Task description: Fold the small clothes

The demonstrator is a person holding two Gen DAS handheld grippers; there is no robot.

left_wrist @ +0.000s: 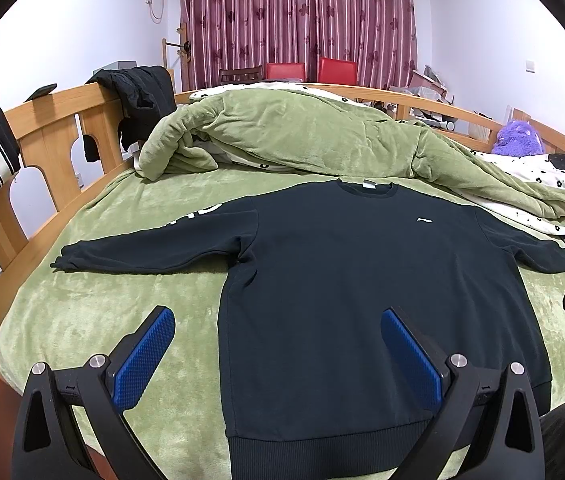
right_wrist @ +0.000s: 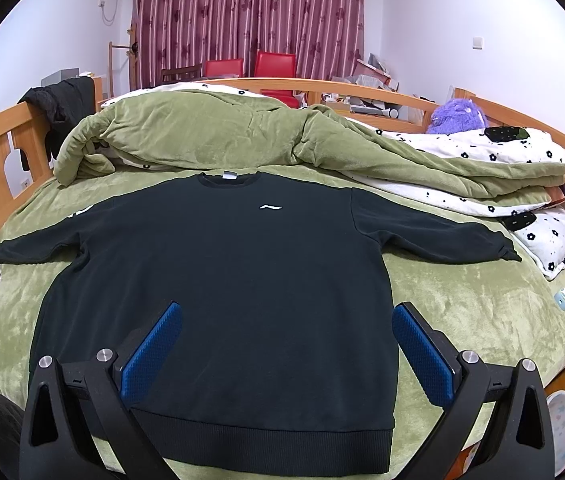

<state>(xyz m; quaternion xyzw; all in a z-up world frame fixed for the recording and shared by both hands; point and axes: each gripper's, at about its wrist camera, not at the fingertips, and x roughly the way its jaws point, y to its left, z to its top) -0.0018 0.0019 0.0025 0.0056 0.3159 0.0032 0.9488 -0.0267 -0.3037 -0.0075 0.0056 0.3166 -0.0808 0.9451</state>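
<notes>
Left wrist view: sweatshirt flat beneath wide-open, empty left claw; right claw likewise.

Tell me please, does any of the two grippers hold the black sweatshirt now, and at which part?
Neither. The left gripper and the right gripper are both open above the sweatshirt, which lies flat on the bed.

My left gripper is held level with its two fingers spread wide, blue pads facing each other and gripping nothing. My right gripper matches it, fingers just as far apart, blue pads bare. Both point toward the far side. From each camera, a dark bit of the other gripper shows at the near edge.
</notes>
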